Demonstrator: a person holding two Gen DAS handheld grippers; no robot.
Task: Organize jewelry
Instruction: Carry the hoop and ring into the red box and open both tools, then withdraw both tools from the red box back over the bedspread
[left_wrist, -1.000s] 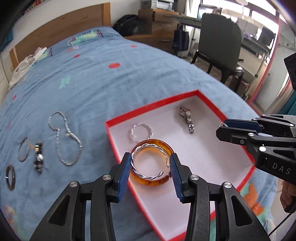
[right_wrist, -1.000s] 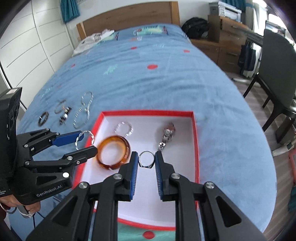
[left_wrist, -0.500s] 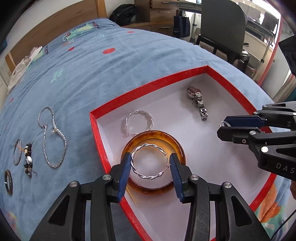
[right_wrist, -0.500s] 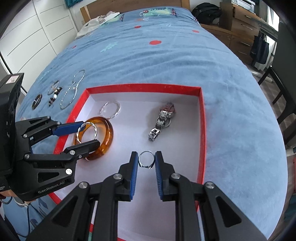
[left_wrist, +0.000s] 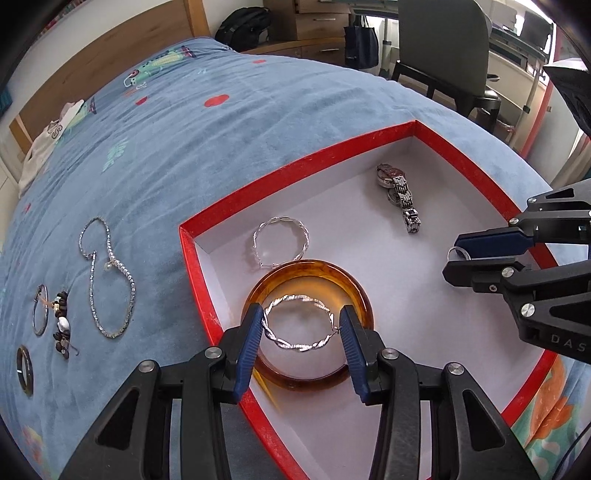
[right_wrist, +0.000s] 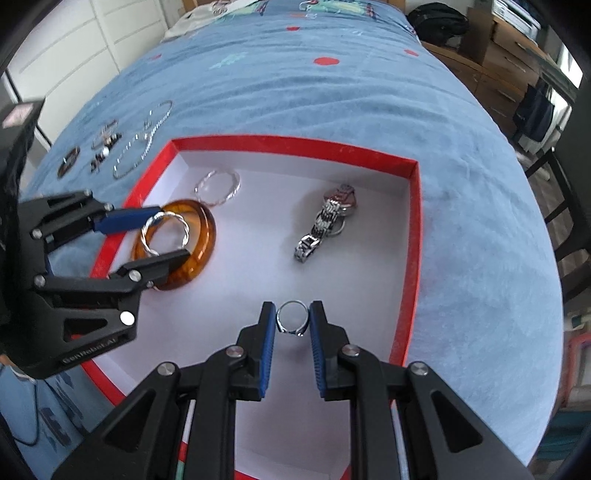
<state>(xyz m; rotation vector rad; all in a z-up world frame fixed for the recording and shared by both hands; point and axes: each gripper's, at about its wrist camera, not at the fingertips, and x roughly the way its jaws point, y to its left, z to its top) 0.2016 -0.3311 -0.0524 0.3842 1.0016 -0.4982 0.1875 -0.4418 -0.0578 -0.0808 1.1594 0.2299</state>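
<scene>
A red-rimmed white box (left_wrist: 295, 166) (right_wrist: 413, 229) lies on the blue bed. In it are an amber bangle (left_wrist: 364, 291) (right_wrist: 207, 236), a twisted silver hoop (left_wrist: 280, 240) (right_wrist: 218, 186) and a silver watch (left_wrist: 399, 195) (right_wrist: 325, 221). My left gripper (left_wrist: 301, 328) (right_wrist: 155, 234) is shut on a second twisted silver hoop (left_wrist: 299, 347) just above the bangle. My right gripper (right_wrist: 292, 323) (left_wrist: 456, 256) is shut on a small silver ring (right_wrist: 291, 321) low over the box floor.
On the bedspread left of the box lie a silver chain necklace (left_wrist: 107, 273) (right_wrist: 142, 142), a thin hoop (left_wrist: 38, 310), a beaded piece (left_wrist: 62, 328) and a dark ring (left_wrist: 24, 369). A chair (left_wrist: 443, 44) and drawers stand beyond the bed.
Both grippers have moved lower and forward over the box, still holding the hoop and the ring. The box and its contents look larger.
</scene>
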